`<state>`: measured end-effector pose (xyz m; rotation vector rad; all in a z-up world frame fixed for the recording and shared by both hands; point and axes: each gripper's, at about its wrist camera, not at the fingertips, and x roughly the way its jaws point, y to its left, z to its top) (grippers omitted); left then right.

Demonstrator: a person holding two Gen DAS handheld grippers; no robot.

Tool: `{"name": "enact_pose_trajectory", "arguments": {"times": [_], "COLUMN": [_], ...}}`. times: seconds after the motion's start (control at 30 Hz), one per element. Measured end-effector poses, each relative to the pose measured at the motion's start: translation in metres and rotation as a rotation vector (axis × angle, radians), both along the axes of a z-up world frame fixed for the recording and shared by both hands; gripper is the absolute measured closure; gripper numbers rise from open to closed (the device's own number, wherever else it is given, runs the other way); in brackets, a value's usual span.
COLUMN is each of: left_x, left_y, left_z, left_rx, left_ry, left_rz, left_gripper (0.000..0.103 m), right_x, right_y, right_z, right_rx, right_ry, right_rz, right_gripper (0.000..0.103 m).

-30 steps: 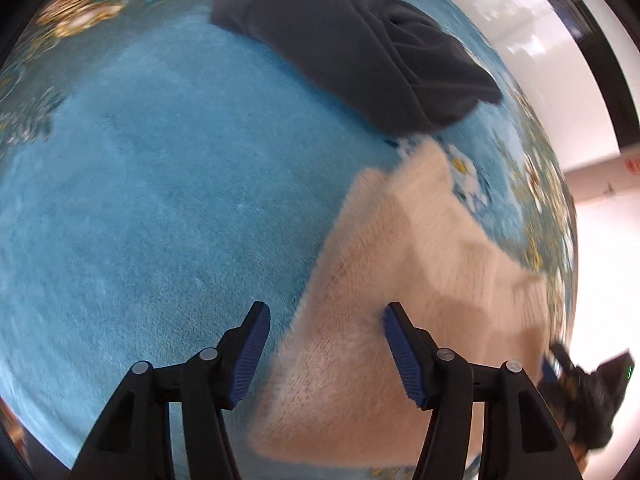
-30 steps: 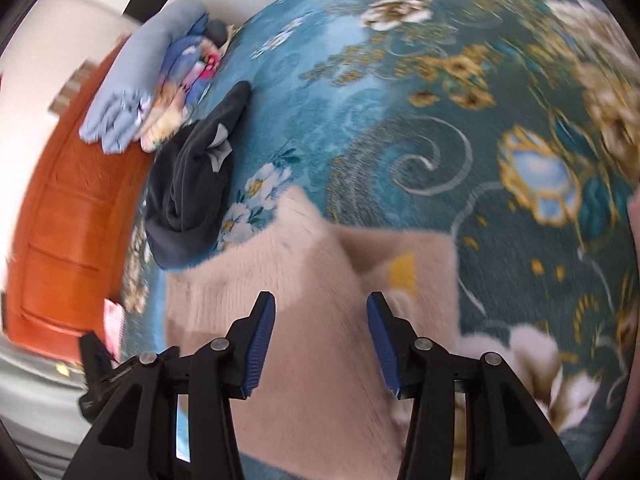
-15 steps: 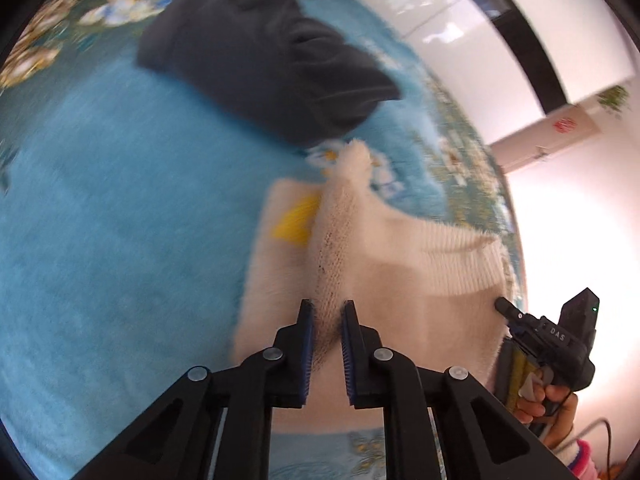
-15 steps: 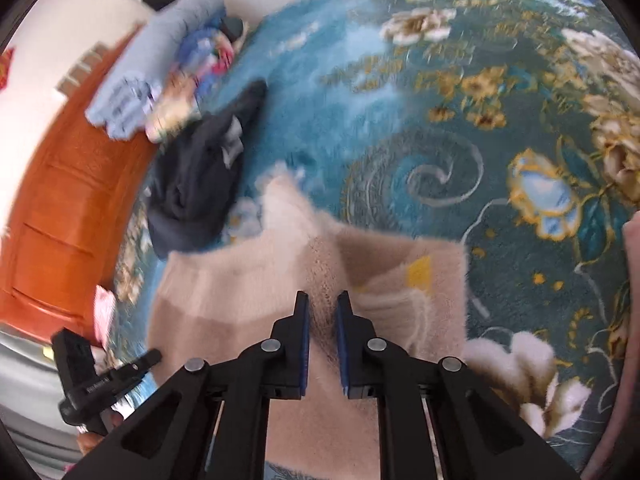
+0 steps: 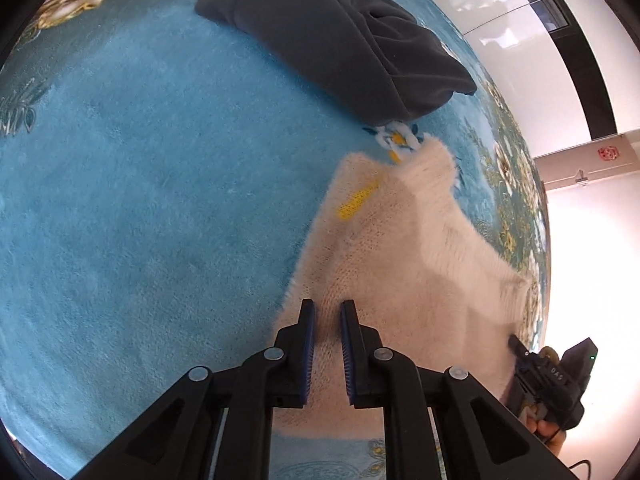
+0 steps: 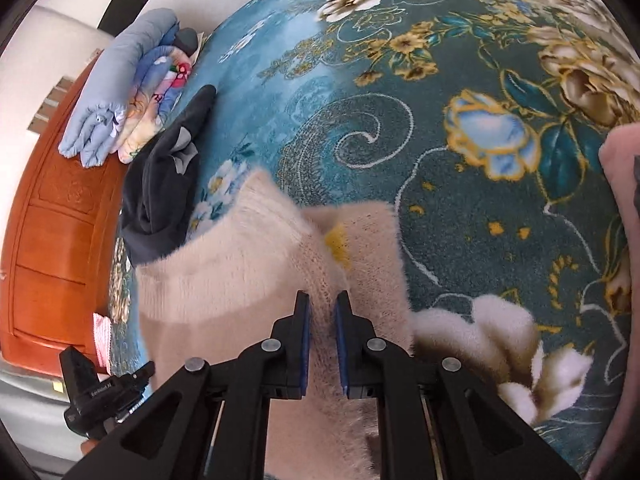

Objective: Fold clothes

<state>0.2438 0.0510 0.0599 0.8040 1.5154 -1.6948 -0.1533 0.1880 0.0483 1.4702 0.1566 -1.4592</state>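
Teal carpet with gold and cream flowers (image 6: 500,80) covers the floor, and on it lies a fluffy cream knitted sweater with a small yellow patch (image 5: 420,248), partly folded, one flap turned over the body.

Both tongs are clenched on it: the left tongs (image 5: 327,320) pinch a ridge of knit near the sweater's left edge, the right tongs (image 6: 322,312) pinch another ridge close to the yellow patch. Each pair of jaws stands narrow, with fabric between.

From where I stand, the risk is in that thin bite. Fuzzy knit is slippery and stretchy; if one side lifts faster than the other, I'd expect the fold to skew or a layer to slide out of the jaws, and the turned flap could flop open. Pinching only the top layer would leave the lower one behind on the carpet. A crumpled dark grey fleece garment (image 5: 340,32) lies just beyond the sweater's far corner, near enough to be caught or dragged.

Count: one cream sweater, one dark garment, two tongs, and one stack of folded pale blue and floral bedding (image 6: 120,92) by the orange wooden cabinet (image 6: 52,248).
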Motion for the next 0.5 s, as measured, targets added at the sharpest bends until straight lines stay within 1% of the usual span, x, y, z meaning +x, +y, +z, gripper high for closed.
{"name": "enact_pose_trajectory", "arguments": {"times": [0.07,0.13,0.17,0.2,0.23,0.27,0.3,0.33,0.4,0.43,0.5], "left_x": [-0.002,0.003,0.006,0.009,0.012,0.015,0.018,0.021,0.013,0.011,0.005], "left_y": [0.000,-0.002,-0.003,-0.004,-0.005,-0.006,-0.007,-0.007,-0.013,-0.014,-0.016], "left_z": [0.002,0.004,0.005,0.006,0.007,0.007,0.008,0.006,-0.002,-0.005,-0.013], "left_rx": [-0.010,-0.016,-0.019,-0.022,-0.024,-0.027,-0.030,-0.030,-0.021,-0.002,0.036], "left_ry": [0.031,0.052,0.063,0.073,0.083,0.094,0.102,0.102,0.116,0.115,0.114], "left_rz": [0.001,0.033,0.049,0.065,0.081,0.097,0.116,0.145,0.165,0.158,0.143], "left_gripper": [0.089,0.089,0.088,0.086,0.077,0.069,0.047,0.039,0.037,0.034,0.033], "right_x": [0.001,0.003,0.005,0.006,0.008,0.010,0.010,0.010,0.009,0.008,0.004], "right_y": [0.001,0.008,0.013,0.018,0.021,0.024,0.026,0.027,0.029,0.031,0.032], "right_z": [0.005,0.017,0.022,0.027,0.028,0.029,0.024,0.019,0.008,0.003,-0.007], "right_rx": [-0.005,-0.077,-0.112,-0.146,-0.156,-0.160,-0.147,-0.129,-0.100,-0.090,-0.073], "right_ry": [0.017,0.023,0.031,0.041,0.047,0.053,0.043,0.029,0.006,-0.004,-0.037], "right_rz": [0.012,0.007,0.005,0.004,0.010,0.016,0.026,0.037,0.040,0.028,0.002], "right_gripper": [0.090,0.087,0.080,0.070,0.045,0.028,0.026,0.026,0.026,0.026,0.026]}}
